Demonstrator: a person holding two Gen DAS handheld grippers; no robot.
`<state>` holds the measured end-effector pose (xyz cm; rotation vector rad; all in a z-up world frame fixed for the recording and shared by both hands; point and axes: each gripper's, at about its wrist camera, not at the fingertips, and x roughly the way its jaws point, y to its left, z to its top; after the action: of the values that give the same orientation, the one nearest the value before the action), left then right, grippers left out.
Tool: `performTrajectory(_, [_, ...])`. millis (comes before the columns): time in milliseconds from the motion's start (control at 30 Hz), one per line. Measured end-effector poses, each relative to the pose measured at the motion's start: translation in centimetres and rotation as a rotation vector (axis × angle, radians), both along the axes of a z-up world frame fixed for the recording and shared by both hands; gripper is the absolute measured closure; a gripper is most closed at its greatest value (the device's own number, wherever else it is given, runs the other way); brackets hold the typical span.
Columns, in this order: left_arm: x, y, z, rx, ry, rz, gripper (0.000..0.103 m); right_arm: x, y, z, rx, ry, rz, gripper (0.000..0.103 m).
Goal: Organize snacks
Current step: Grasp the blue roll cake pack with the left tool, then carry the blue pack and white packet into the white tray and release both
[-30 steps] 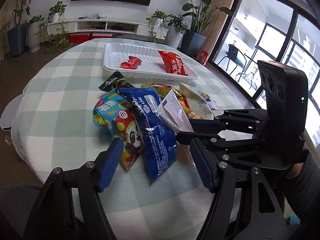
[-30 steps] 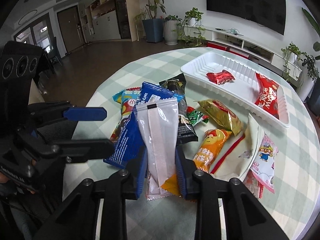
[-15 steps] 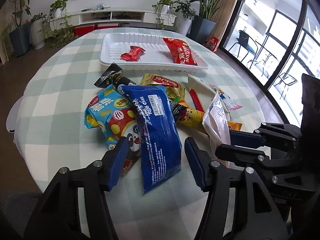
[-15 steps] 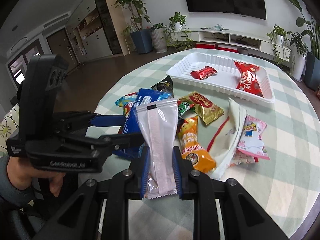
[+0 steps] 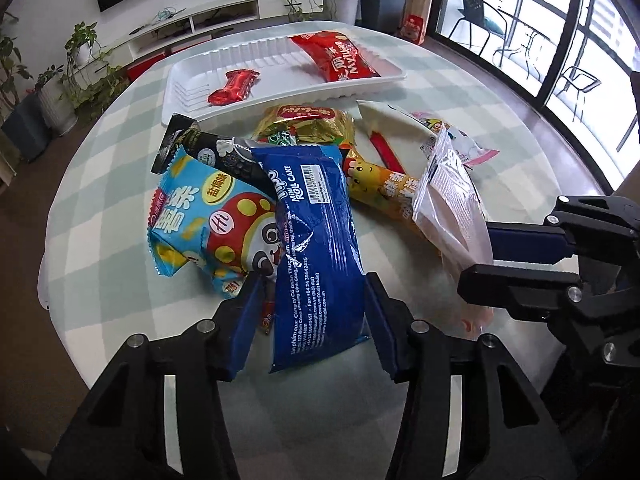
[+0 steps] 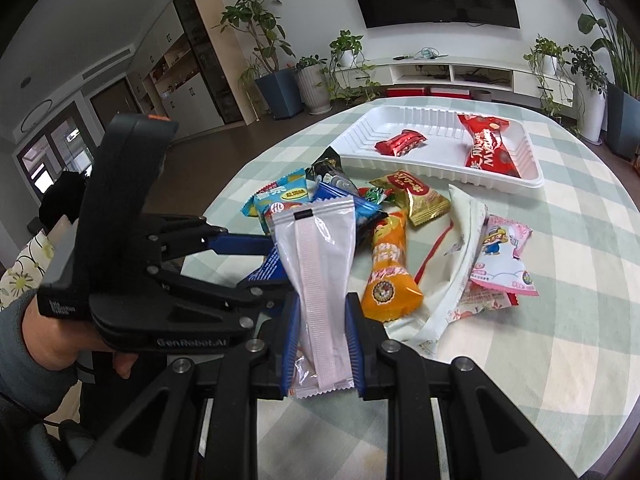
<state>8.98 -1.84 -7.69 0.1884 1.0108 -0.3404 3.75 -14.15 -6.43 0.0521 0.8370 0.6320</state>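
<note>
My right gripper (image 6: 320, 344) is shut on a clear-and-white snack packet (image 6: 320, 264) and holds it upright above the table; it also shows in the left wrist view (image 5: 452, 208). My left gripper (image 5: 310, 320) is open, its fingers on either side of the near end of a blue roll cake pack (image 5: 316, 248). A white tray (image 5: 180, 80) at the far side holds a small red candy (image 5: 234, 86) and a red Mylikes bag (image 5: 336, 56). A light-blue mushroom bag (image 5: 204, 220) lies left of the blue pack.
A pile of loose snacks lies on the round checked table (image 6: 580, 240): a gold packet (image 6: 416, 196), an orange bag (image 6: 388, 268), a white wrapper (image 6: 456, 264), a pink bag (image 6: 500, 260), a black packet (image 5: 200, 148). The table edge is near below.
My left gripper has moved forward and down so its open fingers now straddle the blue pack. My right gripper has drawn back to the right, still holding the clear packet.
</note>
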Motion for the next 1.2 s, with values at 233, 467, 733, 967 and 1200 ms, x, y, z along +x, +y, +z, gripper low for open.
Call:
performTrajectory(233, [0.0,0.1,0.0,-0.013,0.008,-0.031,0.078,-0.4,-0.5,0.2,0.024,-0.004,-0.014,0.079])
performTrajectory(467, [-1.1,1.1,0.7,-0.119,0.0,-0.022,0.078,-0.5,-1.0,0.4,0.057,-0.003,-0.028,0.079])
performTrajectory(733, [-2.0,3.3,2.5,-0.317,0.013,-0.021,0.078,0.0,-2.3,0.7,0.164,0.025,-0.052,0.079])
performTrajectory(967, [-2.6,5.3,4.2,-0.444,0.02,-0.014,0.078,0.4,-3.3,1.0,0.249,0.059,-0.07,0.079])
performTrajectory(1200, [-1.5,9.8,6.8,-0.518,-0.014,0.032,0.078,1.5,-6.8,1.7,0.296,0.068,-0.15,0.079])
